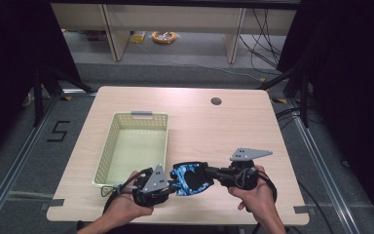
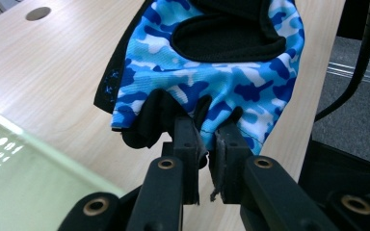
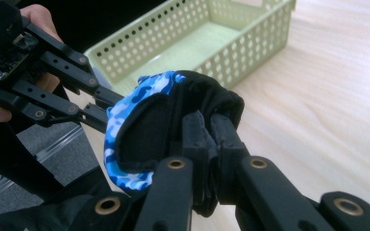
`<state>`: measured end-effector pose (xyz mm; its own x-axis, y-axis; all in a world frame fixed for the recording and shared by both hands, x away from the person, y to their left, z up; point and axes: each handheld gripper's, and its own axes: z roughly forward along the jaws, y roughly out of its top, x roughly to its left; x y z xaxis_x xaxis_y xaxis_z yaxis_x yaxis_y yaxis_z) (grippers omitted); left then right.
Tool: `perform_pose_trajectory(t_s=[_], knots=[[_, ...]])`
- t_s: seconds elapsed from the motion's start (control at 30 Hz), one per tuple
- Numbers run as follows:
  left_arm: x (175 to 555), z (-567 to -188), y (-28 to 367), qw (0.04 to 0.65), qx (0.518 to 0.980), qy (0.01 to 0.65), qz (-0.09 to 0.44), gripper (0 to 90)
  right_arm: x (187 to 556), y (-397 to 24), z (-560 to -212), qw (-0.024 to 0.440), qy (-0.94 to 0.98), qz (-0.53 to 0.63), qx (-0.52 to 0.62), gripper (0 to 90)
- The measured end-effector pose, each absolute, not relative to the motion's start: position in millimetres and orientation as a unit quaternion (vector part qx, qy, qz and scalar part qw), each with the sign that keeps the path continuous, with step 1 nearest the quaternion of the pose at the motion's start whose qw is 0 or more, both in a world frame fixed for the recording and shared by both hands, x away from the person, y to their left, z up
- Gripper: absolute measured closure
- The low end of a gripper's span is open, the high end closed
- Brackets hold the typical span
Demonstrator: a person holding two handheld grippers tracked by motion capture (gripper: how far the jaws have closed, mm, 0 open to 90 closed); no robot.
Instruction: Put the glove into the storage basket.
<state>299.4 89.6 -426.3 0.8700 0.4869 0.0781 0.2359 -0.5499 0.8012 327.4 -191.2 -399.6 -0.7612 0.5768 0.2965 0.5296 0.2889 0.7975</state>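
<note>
Blue camo fingerless glove [image 1: 191, 178]: soft, light, floppy; left gripper [image 1: 174, 185] pinches its 9 o'clock hem, right gripper [image 1: 209, 174] clamps the 3 o'clock cuff.

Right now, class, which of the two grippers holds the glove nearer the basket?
The left gripper, gripping the blue camouflage glove beside the pale green basket; the right gripper holds its far edge.

Both hands are bare, no sleeves in view. The left gripper [image 1: 174, 187] is black, with a grey three-cornered plate at its 12 o'clock and a cable looping off at 9 o'clock. The right gripper [image 1: 208, 173] matches it — black linkage arms, a grey plate on top, brass-coloured pivot bushings at the jaw roots, dark frayed pads.
</note>
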Motion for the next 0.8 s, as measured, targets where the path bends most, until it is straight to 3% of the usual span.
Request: perform_pose_trajectory(t_s=[0.1,0.47,0.8], knots=[[302.8,-420.6,99.2,0.421,0.869,0.211,0.153,81.3,333.9,-181.6,-392.5,0.037,0.805,0.487,0.337,86.9],[314.3,-410.5,136.8,0.416,0.86,0.25,0.155,81.6,362.3,-141.0,-386.1,0.009,0.815,0.482,0.321,87.0],[332.9,-408.0,172.3,0.37,0.874,0.276,0.151,82.1,384.0,-98.1,-391.2,-0.006,0.825,0.461,0.327,87.0]])
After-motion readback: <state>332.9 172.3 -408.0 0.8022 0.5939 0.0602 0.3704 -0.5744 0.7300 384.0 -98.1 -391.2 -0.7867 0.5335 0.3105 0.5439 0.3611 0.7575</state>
